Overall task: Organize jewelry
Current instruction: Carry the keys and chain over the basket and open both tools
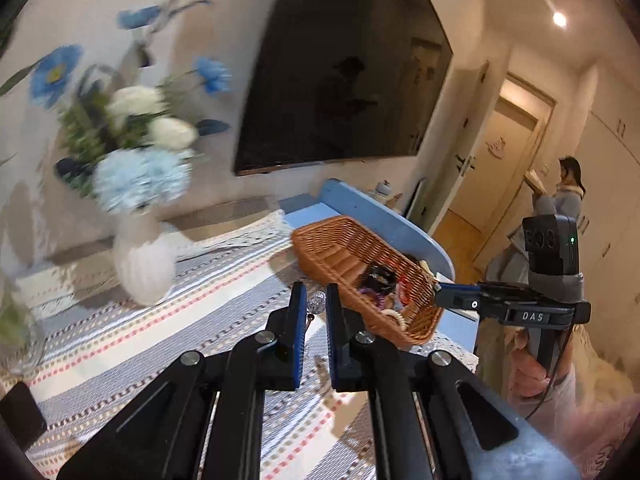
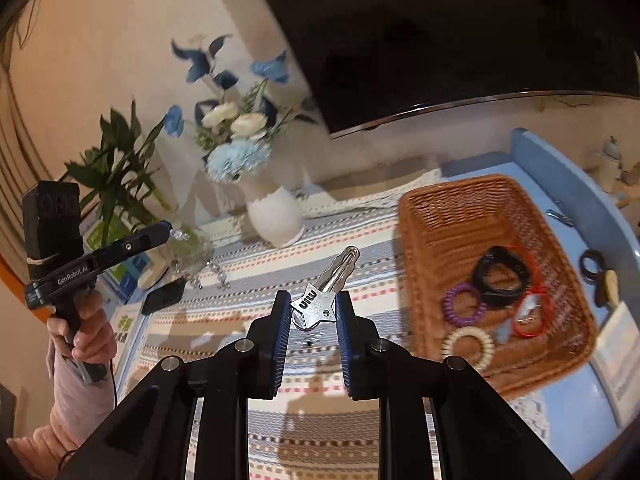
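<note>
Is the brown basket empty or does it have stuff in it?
Not empty. The wicker basket holds a purple coil band, a black band, a red cord and a cream coil band.

White round vase (image 2: 275,216): on the striped cloth (image 2: 248,276).
Blue and white flowers (image 2: 236,140): in the vase.
Big black TV (image 1: 340,68): just right of the vase.

Both wrist views look forward, low and close over the striped cloth (image 1: 120,340), apparently angled downward, sharing the wicker basket (image 1: 340,248) and white vase (image 2: 276,216).
</note>
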The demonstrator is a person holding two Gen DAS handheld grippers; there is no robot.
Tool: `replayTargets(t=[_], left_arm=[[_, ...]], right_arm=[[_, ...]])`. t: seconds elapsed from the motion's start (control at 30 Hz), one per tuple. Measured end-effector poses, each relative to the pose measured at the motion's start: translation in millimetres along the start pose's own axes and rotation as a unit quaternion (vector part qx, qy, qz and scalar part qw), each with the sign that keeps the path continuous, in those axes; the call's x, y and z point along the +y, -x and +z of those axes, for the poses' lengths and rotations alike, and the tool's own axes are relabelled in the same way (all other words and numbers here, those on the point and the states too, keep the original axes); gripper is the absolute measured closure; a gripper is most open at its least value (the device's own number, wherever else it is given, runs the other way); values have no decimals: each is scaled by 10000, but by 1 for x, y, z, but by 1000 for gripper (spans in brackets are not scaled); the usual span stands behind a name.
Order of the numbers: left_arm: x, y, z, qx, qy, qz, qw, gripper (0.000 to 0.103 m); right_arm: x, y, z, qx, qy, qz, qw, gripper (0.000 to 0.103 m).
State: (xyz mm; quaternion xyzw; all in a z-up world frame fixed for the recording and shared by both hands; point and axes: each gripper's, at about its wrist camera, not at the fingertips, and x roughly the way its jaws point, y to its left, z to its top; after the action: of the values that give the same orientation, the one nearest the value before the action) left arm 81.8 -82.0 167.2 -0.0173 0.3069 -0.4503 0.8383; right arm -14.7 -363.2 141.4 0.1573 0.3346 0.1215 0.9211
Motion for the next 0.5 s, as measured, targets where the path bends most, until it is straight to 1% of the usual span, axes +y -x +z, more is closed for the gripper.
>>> replayTargets(t=[0.13,0.23,0.3,0.4,0.5], left_arm=[[-30,-33,16,168,-232,-163,9995,96],[-49,-63,29,246,-284,-401,9985,96],[-59,-90,40,314,-306,-569,9974,96],[-67,-129,54,371,-372,-583,9969,96],[-64,-171,67,435,-298,-553,9971,96]], right_arm=[[-34,17,0,-174,-255,-10,9995,81],[-61,19,4,-196,-442,-178,9987,81],[-81,16,9,-154,-612,-345,9974,81],[-109,4,18,-56,-828,-561,9950,81],[-132,-17,35,104,-1004,-708,9924,81]])
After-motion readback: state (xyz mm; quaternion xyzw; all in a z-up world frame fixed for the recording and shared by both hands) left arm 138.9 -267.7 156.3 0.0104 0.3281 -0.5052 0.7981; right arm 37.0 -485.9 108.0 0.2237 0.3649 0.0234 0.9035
